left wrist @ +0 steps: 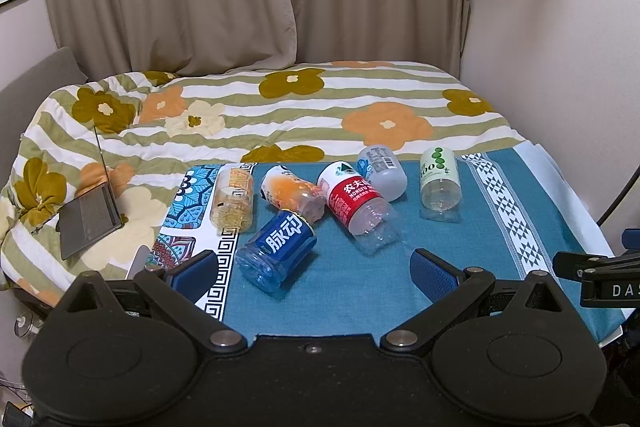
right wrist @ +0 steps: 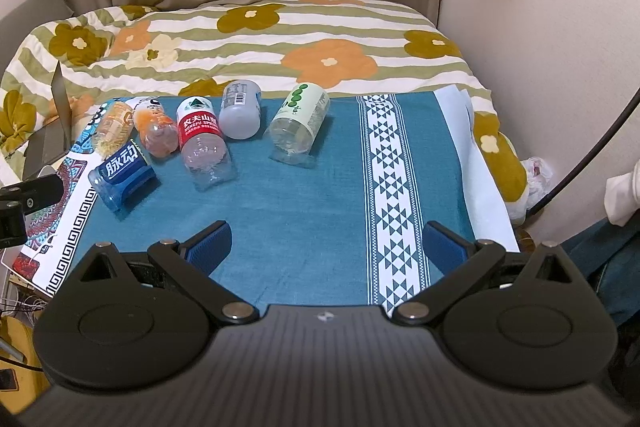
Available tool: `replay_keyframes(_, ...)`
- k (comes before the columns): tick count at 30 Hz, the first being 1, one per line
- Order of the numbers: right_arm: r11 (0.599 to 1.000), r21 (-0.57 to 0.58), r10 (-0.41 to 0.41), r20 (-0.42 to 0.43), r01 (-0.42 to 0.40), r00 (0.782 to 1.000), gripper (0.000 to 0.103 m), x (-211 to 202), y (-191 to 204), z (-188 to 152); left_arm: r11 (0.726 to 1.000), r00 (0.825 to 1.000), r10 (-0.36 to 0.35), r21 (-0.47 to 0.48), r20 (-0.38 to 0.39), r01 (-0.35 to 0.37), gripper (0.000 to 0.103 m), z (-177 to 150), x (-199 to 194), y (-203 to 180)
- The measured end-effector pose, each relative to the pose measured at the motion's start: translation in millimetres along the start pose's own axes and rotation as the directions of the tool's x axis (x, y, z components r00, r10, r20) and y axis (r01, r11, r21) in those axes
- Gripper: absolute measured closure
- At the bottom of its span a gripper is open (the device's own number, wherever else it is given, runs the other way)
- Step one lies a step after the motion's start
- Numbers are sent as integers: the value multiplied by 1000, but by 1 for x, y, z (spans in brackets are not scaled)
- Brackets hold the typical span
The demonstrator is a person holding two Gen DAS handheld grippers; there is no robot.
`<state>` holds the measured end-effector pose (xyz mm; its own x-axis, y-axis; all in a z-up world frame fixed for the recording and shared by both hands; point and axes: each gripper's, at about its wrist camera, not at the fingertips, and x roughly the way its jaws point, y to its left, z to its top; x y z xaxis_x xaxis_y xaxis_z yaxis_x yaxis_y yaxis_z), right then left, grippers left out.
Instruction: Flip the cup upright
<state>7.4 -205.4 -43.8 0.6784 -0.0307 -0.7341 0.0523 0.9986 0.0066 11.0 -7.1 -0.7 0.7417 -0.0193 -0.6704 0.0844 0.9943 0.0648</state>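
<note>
Cup-like bottle sections, six in all, are shown lying on their sides on the teal cloth (left wrist: 320,291) of the counter, none upright. The blue-labelled one (left wrist: 276,253) lies nearest, just ahead and left of centre of the left claw (left wrist: 312,267), its long axis running diagonally from near-left to far-right. Behind it are seen a yellow one (left wrist: 233,201), an orange one (left wrist: 292,197), a red-labelled one (left wrist: 360,209), a grey one (left wrist: 382,171) and, set apart to the right, a green-dotted one (right wrist: 298,125), which is judged closer to the right claw (right wrist: 326,247). All appear empty. Both claws are spread wide, holding nothing. A floral quilt (left wrist: 280,107) lies beyond.
</note>
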Motion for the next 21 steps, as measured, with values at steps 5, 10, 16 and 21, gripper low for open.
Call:
replay_keyframes(5, 1000, 0, -1, -1, 1, 1000, 0, 0, 0, 0, 1000, 1000, 1, 0, -1, -1, 0, 0, 0, -1)
replay_keyframes(10, 1000, 0, -1, 0, 1, 1000, 0, -1, 0, 0, 1000, 1000, 1, 0, -1, -1, 0, 0, 0, -1)
replay_keyframes(16, 1000, 0, -1, 0, 1, 1000, 0, -1, 0, 0, 1000, 1000, 1, 0, -1, -1, 0, 0, 1, -2)
replay_keyframes(21, 1000, 0, -1, 0, 1, 1000, 0, -2, -1, 0, 1000, 1000, 2, 2, 0, -2, 0, 0, 1, -3)
